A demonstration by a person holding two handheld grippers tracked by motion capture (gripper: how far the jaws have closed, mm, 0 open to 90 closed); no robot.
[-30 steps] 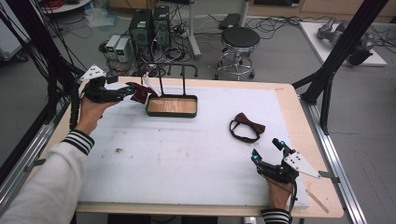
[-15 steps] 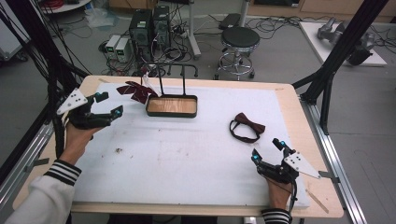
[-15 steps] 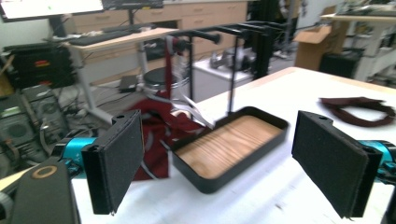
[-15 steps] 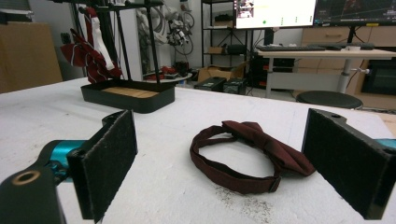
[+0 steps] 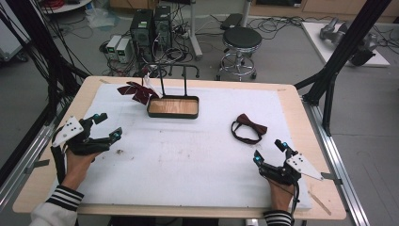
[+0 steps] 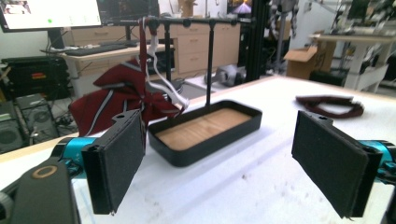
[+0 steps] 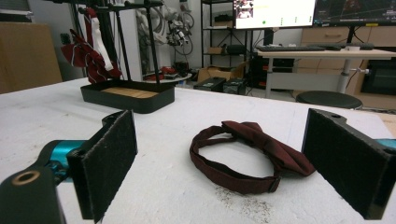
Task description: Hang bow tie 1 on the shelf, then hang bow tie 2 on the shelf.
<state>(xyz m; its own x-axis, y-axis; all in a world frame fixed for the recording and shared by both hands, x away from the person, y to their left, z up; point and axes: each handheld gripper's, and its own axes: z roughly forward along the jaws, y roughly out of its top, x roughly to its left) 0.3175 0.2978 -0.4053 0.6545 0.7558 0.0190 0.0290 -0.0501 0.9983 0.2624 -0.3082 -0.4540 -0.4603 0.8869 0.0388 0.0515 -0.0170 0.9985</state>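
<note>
Bow tie, dark red with its strap looped, lies flat on the desk right of centre, just beyond my right tongs, apart from them. Both right and left tongs gape, empty. A second striped bow tie hangs from the far stand.

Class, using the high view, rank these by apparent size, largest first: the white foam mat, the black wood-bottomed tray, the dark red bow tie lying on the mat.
1. White foam mat, by far the largest.
2. Black wood-bottomed tray.
3. Dark red bow tie with its strap loop, somewhat smaller than the tray, though it lies nearer the camera.
</note>
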